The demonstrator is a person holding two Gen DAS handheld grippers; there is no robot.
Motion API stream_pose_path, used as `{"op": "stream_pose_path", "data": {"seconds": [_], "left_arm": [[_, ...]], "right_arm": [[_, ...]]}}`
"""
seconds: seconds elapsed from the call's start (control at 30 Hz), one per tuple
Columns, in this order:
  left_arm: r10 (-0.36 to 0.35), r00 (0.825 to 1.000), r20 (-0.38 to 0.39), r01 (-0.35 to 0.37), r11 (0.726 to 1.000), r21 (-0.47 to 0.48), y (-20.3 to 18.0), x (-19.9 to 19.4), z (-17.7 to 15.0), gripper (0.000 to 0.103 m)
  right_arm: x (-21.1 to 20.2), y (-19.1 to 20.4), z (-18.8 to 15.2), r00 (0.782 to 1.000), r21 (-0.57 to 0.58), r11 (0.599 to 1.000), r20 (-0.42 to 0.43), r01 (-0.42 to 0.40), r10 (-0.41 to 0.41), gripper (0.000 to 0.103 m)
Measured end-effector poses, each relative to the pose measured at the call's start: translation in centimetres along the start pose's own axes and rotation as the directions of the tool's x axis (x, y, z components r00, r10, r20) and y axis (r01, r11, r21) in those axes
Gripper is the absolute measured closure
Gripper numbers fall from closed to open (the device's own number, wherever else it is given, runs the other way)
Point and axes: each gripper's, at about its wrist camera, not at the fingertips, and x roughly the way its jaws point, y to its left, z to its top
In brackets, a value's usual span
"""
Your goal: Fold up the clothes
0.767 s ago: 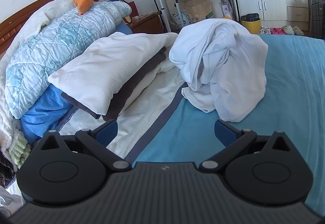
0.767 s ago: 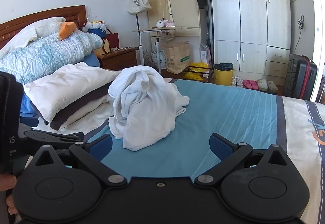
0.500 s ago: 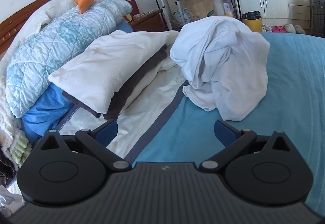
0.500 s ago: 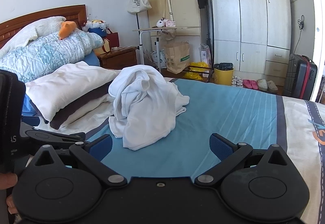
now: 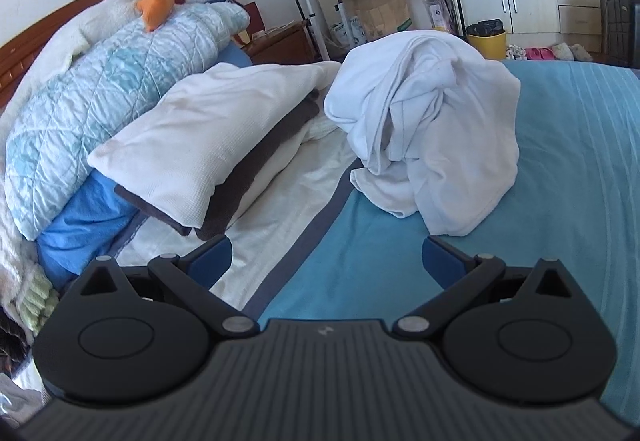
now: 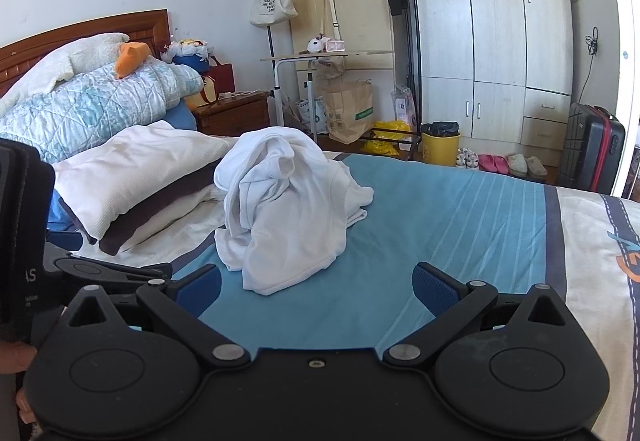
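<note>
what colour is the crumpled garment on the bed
White; the crumpled garment shows best in the left wrist view.

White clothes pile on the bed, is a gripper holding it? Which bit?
Nothing is held. The left gripper and right gripper both stand wide open and empty, short of the crumpled white garment heaped on the blue bedspread.

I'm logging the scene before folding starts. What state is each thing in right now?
White garment: crumpled in an unfolded heap on the blue bedspread.
Left tool: open, holding nothing.
Right tool: open, holding nothing.
White pillow: lying on a dark one.
Wardrobe: doors closed.
</note>
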Motion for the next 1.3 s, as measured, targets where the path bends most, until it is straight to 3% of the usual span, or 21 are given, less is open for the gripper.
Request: {"op": "stream_pose_path", "data": {"seconds": [1.3], "left_arm": [[0.023,1.0,-0.019,-0.022,0.999,0.044,-0.32,0.26,-0.21,0.0]], "right_arm": [[0.42,-0.39,-0.62,1.0,0.015,1.0,-0.022,0.011,-0.011,0.0]]}}
